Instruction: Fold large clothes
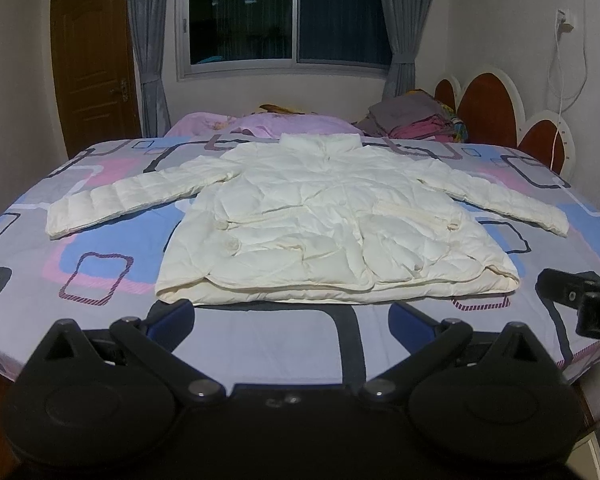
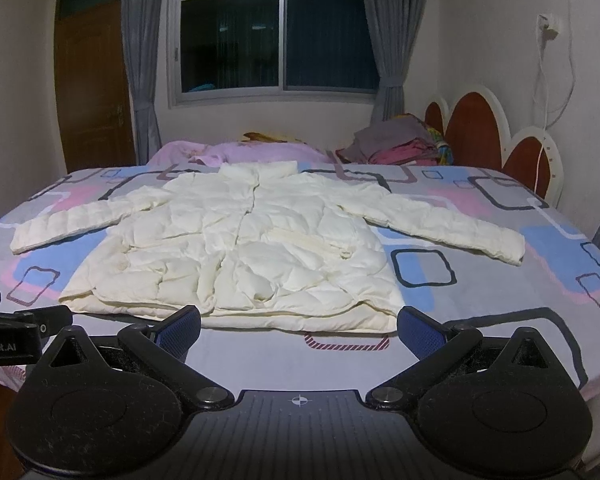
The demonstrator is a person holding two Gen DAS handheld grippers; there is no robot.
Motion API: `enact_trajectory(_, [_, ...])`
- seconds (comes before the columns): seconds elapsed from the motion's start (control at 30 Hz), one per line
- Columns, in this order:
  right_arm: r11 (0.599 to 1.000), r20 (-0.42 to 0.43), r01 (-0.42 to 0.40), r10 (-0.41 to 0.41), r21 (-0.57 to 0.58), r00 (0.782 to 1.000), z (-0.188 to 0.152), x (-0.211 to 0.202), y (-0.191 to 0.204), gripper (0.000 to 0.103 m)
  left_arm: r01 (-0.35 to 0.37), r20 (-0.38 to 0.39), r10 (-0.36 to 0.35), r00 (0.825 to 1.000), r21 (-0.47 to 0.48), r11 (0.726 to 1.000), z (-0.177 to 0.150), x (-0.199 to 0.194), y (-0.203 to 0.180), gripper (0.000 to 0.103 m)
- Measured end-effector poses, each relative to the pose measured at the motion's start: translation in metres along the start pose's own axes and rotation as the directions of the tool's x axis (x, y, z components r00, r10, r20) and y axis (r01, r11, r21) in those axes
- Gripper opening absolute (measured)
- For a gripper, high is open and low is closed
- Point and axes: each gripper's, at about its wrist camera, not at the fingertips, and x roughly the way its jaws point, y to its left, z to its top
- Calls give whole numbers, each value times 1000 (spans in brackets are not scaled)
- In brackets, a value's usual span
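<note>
Jacket lies flat on the bed, unfolded. My left tool and right tool are both spread, empty. Next I'd probably grab a sleeve.

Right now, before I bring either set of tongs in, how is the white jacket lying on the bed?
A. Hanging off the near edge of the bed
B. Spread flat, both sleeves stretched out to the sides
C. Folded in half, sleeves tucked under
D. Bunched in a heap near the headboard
B: the white jacket lies flat on the bed, each sleeve out to its side, collar toward the window, hem just beyond the open left tongs and right tongs.
</note>
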Motion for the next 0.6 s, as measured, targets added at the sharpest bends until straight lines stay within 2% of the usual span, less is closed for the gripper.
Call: enact_trajectory(0.6, [1000, 6, -1, 1, -7, 1000, 1, 0, 5, 103, 7, 6, -7, 1000, -10, 1000, 1, -1, 7, 103])
